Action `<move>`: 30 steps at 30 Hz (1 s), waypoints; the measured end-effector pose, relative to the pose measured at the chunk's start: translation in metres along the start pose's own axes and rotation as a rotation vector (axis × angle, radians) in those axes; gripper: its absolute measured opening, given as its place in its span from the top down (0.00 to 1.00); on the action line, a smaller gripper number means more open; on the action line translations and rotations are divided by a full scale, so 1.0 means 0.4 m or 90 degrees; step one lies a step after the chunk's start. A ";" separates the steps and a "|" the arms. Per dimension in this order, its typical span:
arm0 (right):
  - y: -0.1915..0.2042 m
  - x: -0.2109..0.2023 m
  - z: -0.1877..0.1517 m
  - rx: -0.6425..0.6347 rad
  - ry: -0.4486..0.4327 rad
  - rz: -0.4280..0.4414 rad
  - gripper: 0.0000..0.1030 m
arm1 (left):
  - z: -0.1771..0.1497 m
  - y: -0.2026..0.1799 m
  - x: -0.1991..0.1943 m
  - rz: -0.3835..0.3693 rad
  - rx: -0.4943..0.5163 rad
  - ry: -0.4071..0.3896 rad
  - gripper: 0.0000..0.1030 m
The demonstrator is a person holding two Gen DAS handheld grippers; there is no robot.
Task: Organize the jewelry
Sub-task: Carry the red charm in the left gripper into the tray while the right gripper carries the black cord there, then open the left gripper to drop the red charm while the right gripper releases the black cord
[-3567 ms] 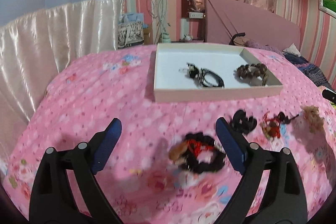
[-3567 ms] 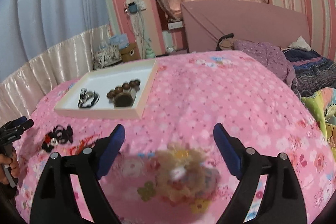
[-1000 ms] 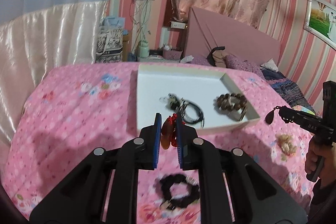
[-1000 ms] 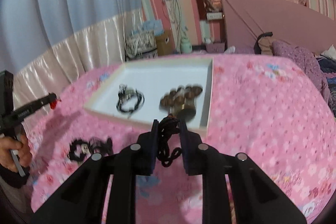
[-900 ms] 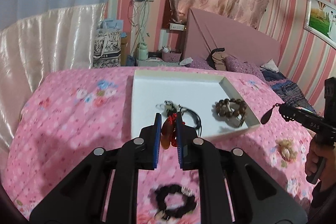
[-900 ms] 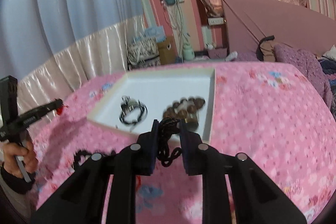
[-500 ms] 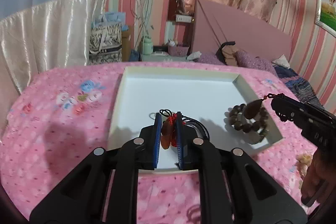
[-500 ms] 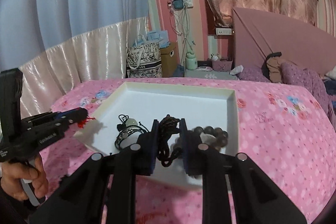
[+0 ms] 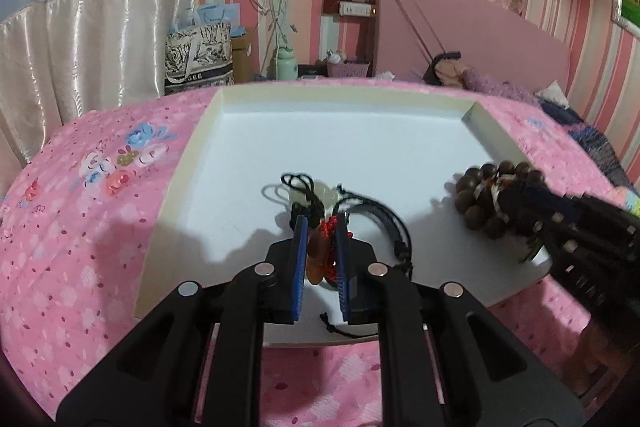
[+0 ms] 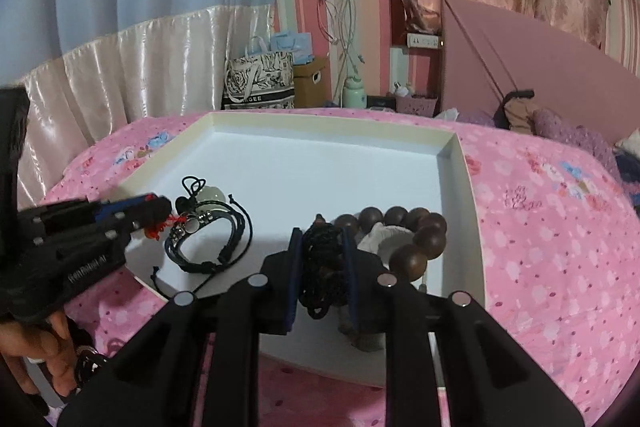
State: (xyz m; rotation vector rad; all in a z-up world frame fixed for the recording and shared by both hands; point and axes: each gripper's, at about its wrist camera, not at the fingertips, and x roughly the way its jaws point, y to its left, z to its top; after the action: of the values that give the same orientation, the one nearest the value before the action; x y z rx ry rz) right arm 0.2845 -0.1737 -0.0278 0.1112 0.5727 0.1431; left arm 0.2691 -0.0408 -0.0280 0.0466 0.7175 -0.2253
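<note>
Left hand-held gripper (image 9: 322,227) clamps an amber, red-corded pendant (image 9: 316,255); right hand-held gripper (image 10: 323,239) clamps black beads (image 10: 322,267).

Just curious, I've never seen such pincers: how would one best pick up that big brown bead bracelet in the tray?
Probably from above, fingers astride one bead on the wooden bead bracelet's far arc, beside the tray wall. It lies flat; its near side sits behind the right gripper.
</note>
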 end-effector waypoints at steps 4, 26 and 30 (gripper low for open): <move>0.014 0.008 -0.001 -0.020 0.010 -0.009 0.81 | -0.004 0.009 0.007 0.004 -0.009 0.004 0.89; 0.019 0.015 -0.004 -0.030 0.017 -0.010 0.81 | -0.002 -0.008 0.018 0.016 -0.006 0.012 0.89; 0.018 0.014 -0.005 -0.029 0.017 -0.010 0.81 | -0.003 -0.008 0.020 0.016 -0.008 0.012 0.89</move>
State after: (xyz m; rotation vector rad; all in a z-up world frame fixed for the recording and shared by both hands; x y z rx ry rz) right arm 0.2874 -0.1655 -0.0316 0.0601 0.5960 0.1427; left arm 0.2736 -0.0452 -0.0341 0.0460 0.7366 -0.1972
